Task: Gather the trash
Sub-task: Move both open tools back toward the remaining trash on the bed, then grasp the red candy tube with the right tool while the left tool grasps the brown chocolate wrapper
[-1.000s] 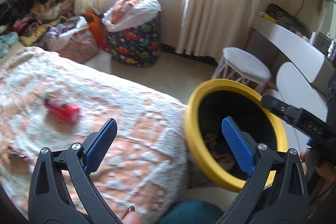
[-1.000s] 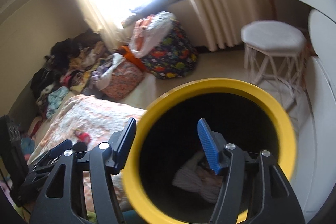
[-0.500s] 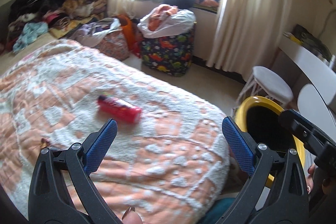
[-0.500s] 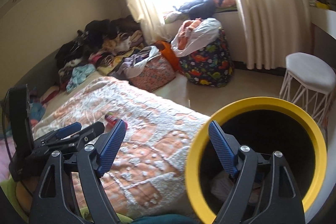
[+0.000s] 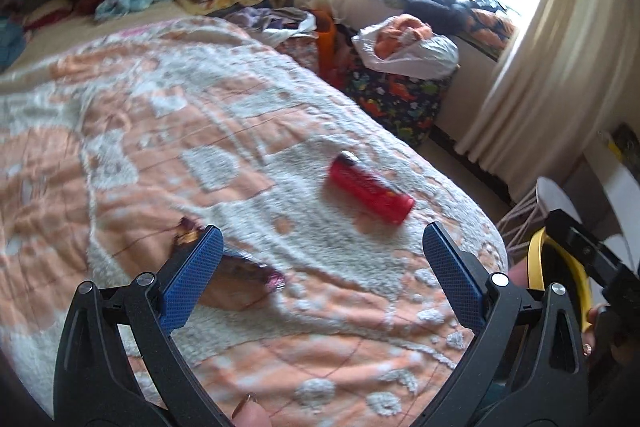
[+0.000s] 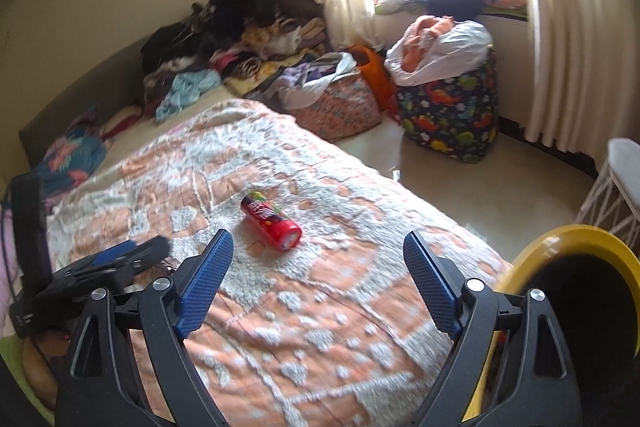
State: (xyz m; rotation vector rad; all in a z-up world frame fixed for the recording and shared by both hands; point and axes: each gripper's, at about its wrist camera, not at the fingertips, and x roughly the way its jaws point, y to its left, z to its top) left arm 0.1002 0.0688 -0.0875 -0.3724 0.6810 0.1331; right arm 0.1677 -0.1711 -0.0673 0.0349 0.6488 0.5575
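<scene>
Left tongs (image 5: 320,259) and right tongs (image 6: 318,275) both hang wide open over the bed (image 6: 340,327), gripping nothing. A wrapper (image 5: 240,267) lies by the left tongs; farther right a red can (image 5: 370,189) lies on its side, and the yellow bin (image 6: 576,239) sits off the bed's right edge.

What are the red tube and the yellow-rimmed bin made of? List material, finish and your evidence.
Red tube: probably cardboard or plastic with a glossy printed wrap; it shows printed lettering and a soft sheen, and lies rigid on the fuzzy blanket.
Yellow-rimmed bin: looks like moulded plastic, smooth and slightly shiny; the rim is evenly coloured and rounded, the inside dark.
</scene>
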